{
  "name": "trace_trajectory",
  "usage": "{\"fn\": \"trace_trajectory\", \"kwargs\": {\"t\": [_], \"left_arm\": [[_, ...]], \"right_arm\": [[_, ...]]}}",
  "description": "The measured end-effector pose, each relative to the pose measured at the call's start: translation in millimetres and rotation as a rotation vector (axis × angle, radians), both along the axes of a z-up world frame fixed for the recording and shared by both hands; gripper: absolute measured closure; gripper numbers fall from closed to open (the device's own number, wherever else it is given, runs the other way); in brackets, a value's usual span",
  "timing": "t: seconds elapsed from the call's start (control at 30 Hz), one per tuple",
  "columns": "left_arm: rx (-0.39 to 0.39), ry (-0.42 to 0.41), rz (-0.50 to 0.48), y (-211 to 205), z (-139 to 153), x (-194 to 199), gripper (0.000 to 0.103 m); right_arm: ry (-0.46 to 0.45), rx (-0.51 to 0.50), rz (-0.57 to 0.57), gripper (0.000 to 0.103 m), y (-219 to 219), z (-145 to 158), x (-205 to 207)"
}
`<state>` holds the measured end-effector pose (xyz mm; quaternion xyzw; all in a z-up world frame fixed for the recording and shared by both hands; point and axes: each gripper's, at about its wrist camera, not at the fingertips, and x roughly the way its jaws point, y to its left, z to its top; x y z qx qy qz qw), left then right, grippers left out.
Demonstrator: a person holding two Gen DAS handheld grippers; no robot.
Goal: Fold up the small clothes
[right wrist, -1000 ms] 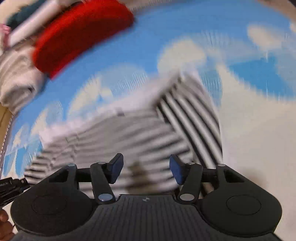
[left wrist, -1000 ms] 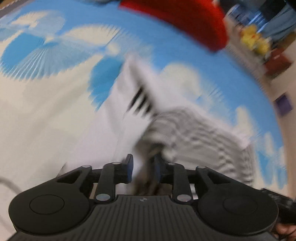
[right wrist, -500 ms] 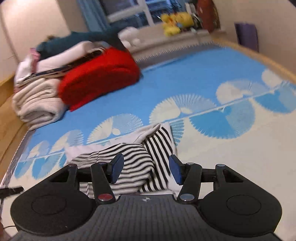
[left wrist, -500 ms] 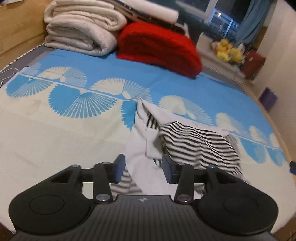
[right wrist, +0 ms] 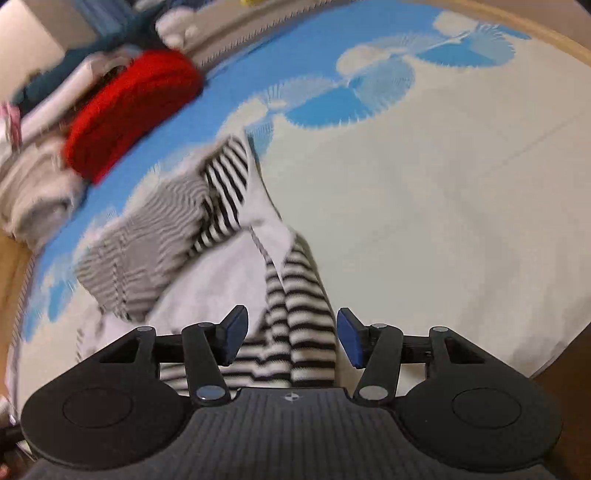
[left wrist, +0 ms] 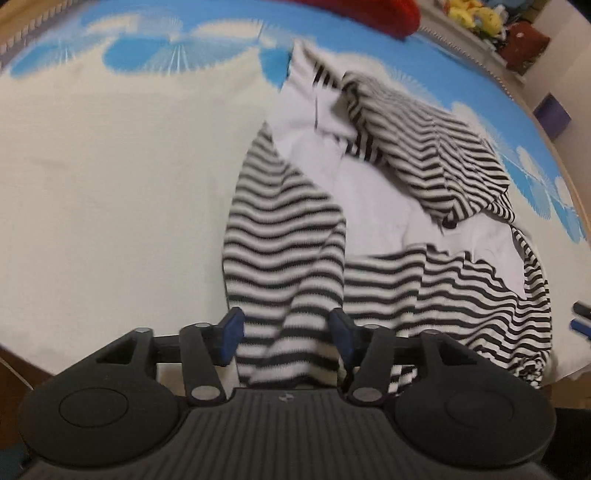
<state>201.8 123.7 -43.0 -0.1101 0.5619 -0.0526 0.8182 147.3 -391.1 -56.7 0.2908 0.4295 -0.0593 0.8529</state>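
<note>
Left wrist view: one striped garment (left wrist: 388, 229), black-and-white with plain white panels, lies crumpled on the sheet (left wrist: 110, 184), near the bed's front edge. One striped part runs down between the pads (left wrist: 231, 332) of the left gripper (left wrist: 286, 334); the jaws are opening and the cloth sits in the gap without either pad pressing it. Another striped part is bunched on top toward the far right. One red cushion (left wrist: 384, 14) shows at the top edge, and yellow soft toys (left wrist: 472, 14), blurred and too small to count, lie beyond it. Left of the garment the cream sheet is bare out to the edge. At the right border the other gripper's tips just show.

Right wrist view: the same garment (right wrist: 192, 221) stretches from the right gripper (right wrist: 291, 338) up and left toward the cushion (right wrist: 129, 110). One striped strip hangs between the jaws, which stand apart, neither pad touching it. One stack of folded blankets (right wrist: 33, 195) sits left of the cushion, at the wooden rim. The sheet (right wrist: 443, 221) right of the garment is bare up to the bed's curved edge.
</note>
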Motion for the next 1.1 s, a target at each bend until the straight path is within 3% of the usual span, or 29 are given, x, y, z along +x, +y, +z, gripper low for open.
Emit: {"fn": "trace_trajectory", "kwargs": {"t": [0.17,0.47,0.63,0.8,0.83,0.87,0.9,0.93,0.97,1.1], "left_arm": [[-0.041,0.053,0.061,3,-10,4,0.036],[-0.033,0.147,0.088,-3,-28,12,0.03],[-0.002,0.179,0.053,-17,-36,16,0.03],[0.049,0.216,0.092,-15,-43,18,0.031],[0.047,0.216,0.096,-14,-43,17,0.033],[0.044,0.212,0.093,-14,-43,17,0.045],[0.041,0.204,0.076,-15,-42,16,0.067],[0.035,0.194,0.06,-17,-40,16,0.078],[0.027,0.179,0.049,-19,-37,15,0.091],[-0.064,0.074,0.01,-22,-13,6,0.093]], "right_arm": [[0.107,0.081,0.091,0.043,11,-26,9],[0.303,-0.006,0.171,0.041,41,-58,18],[0.325,-0.027,0.176,0.041,46,-61,20],[0.321,-0.029,0.171,0.043,46,-63,20],[0.317,-0.027,0.169,0.053,46,-64,19],[0.311,-0.019,0.172,0.063,44,-63,19],[0.3,0.003,0.179,0.086,42,-62,17],[0.281,0.028,0.184,0.097,41,-61,16],[0.261,0.042,0.183,0.097,39,-58,15],[0.138,0.048,0.101,0.099,19,-34,5]]}}
